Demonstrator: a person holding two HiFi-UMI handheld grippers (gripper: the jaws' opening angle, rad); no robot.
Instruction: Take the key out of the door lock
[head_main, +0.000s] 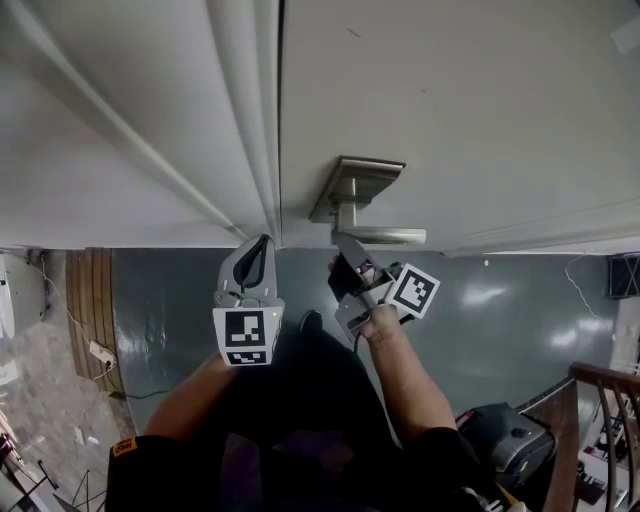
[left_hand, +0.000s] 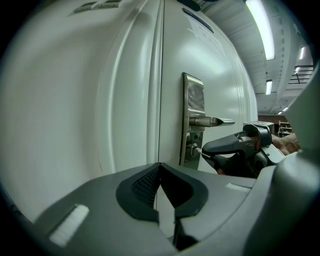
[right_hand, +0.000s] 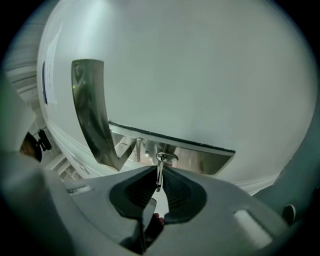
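Note:
A small metal key (right_hand: 159, 176) sticks out of the lock cylinder (right_hand: 167, 158) in the steel plate (left_hand: 193, 120) of a white door (head_main: 470, 110), just below the lever handle (head_main: 372, 233). My right gripper (right_hand: 160, 174) is at the lock, and its dark pads close on the key's flat head from both sides. In the left gripper view the key (left_hand: 198, 149) shows as a thin stub between the plate and the right gripper (left_hand: 206, 150). My left gripper (head_main: 262, 242) hangs to the left of the handle, near the door's edge, shut on nothing.
The lever handle (right_hand: 92, 115) juts out just beside the right gripper. A second white door panel (head_main: 130, 120) meets this one at the seam on the left. Below lie grey floor (head_main: 520, 320), a wooden railing (head_main: 605, 400) and a wall socket with cable (head_main: 100, 355).

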